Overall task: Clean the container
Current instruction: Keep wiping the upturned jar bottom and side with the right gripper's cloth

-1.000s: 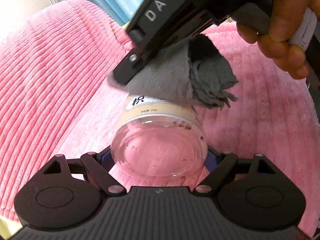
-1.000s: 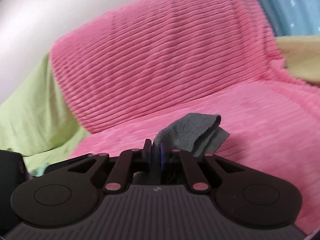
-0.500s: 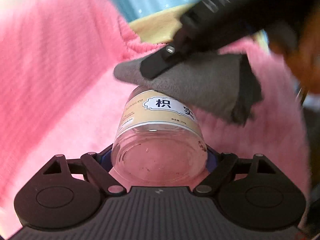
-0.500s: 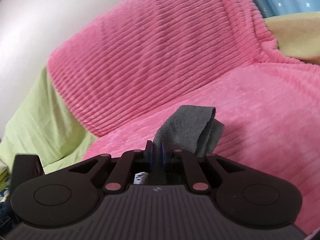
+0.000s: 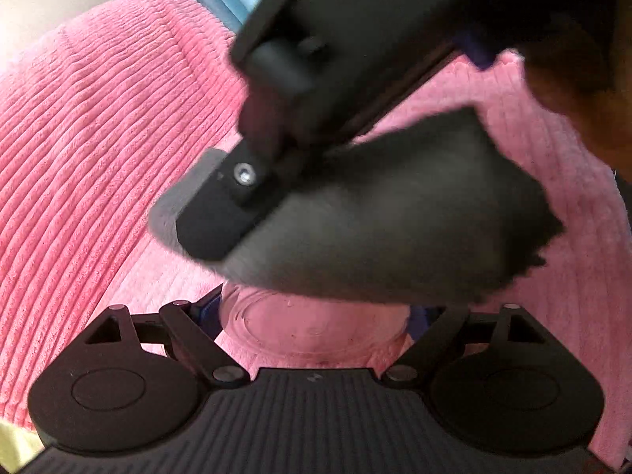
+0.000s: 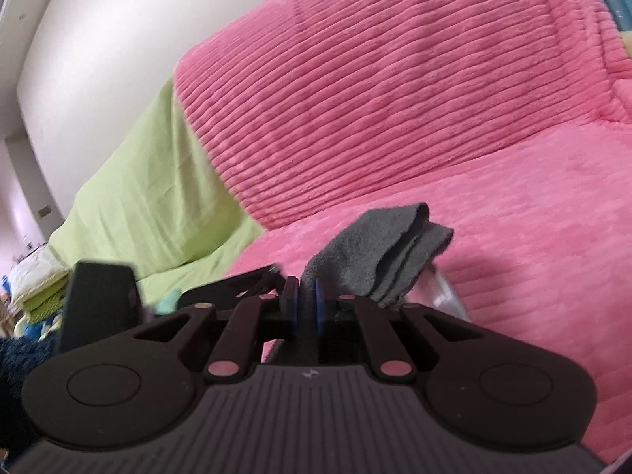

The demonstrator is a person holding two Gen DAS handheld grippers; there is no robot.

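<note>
1. Left wrist view: the left gripper (image 5: 314, 312) has its two black fingers clamped on either side of a clear, round plastic jar (image 5: 312, 326), which is held near the camera with its transparent base facing the lens.
2. A folded grey microfibre cloth (image 5: 395, 229) lies across the upper part of the jar and hides everything but the base rim; it is blurred.
3. The black right gripper (image 5: 221, 221) reaches in from the upper right with its fingers pressed together on the cloth.
4. Right wrist view: the right gripper's blue-padded fingers (image 6: 319, 308) pinch the cloth, whose folded layers stick out to the far right, and a sliver of the clear jar shows just beneath them.
5. A pink ribbed plush blanket (image 6: 395, 79) fills the background, with a light green sheet (image 6: 150, 197) to its left.
</note>
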